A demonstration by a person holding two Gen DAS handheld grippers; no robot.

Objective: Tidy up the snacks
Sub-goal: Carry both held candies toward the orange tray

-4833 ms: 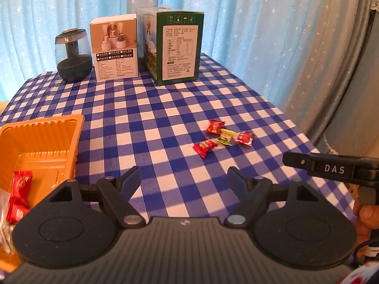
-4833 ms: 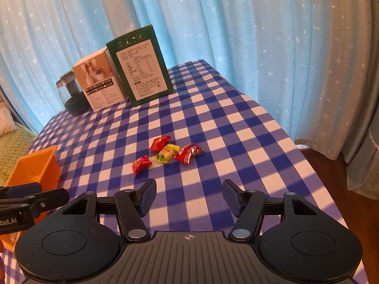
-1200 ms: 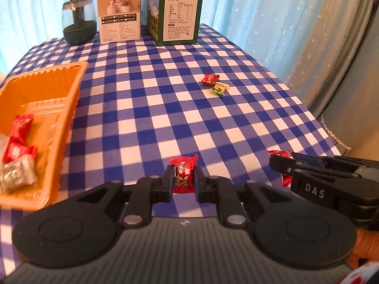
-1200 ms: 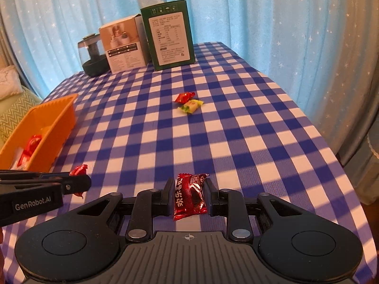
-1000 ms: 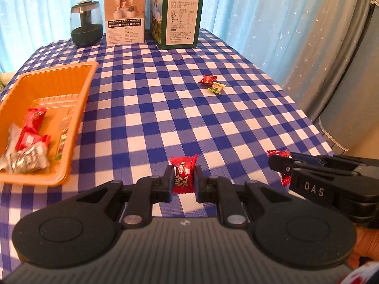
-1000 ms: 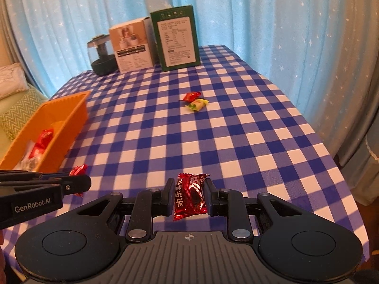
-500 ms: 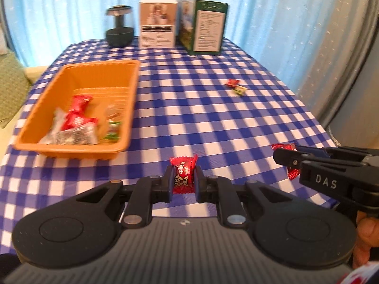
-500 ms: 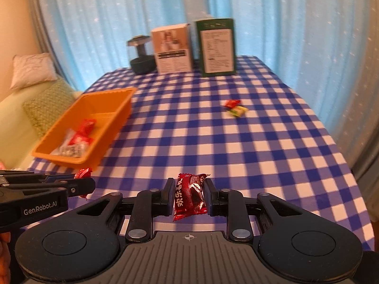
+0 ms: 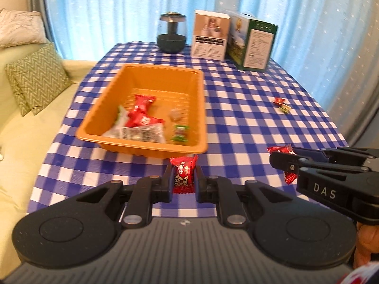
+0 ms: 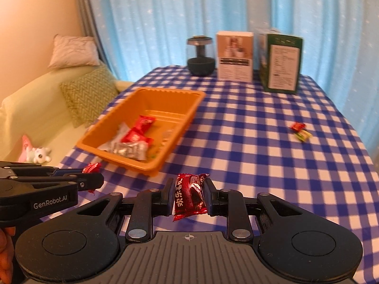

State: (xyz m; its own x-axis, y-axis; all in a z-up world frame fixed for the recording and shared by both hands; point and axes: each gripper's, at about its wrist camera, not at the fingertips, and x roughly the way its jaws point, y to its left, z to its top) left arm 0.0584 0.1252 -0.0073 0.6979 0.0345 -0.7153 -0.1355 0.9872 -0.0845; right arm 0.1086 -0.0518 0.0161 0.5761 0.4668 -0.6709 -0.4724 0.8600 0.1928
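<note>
My left gripper (image 9: 183,177) is shut on a red wrapped candy (image 9: 184,174), held just in front of the near rim of the orange tray (image 9: 142,148). The tray holds several wrapped snacks (image 9: 138,123). My right gripper (image 10: 188,195) is shut on a dark red snack packet (image 10: 189,196), to the right of the tray (image 10: 151,165). It also shows in the left wrist view (image 9: 287,165) at the right. A red candy (image 9: 277,100) and a green-yellow candy (image 9: 285,108) lie together on the checked cloth at the far right.
A dark glass jar (image 9: 171,33), a white box (image 9: 210,38) and a green box (image 9: 252,42) stand at the table's far edge. A green sofa with cushions (image 9: 35,78) lies left of the table. Blue curtains hang behind.
Both grippers, each still holding its candy, have swung left toward the orange tray, which now sits centred ahead. Earlier both closed on candies from the table.
</note>
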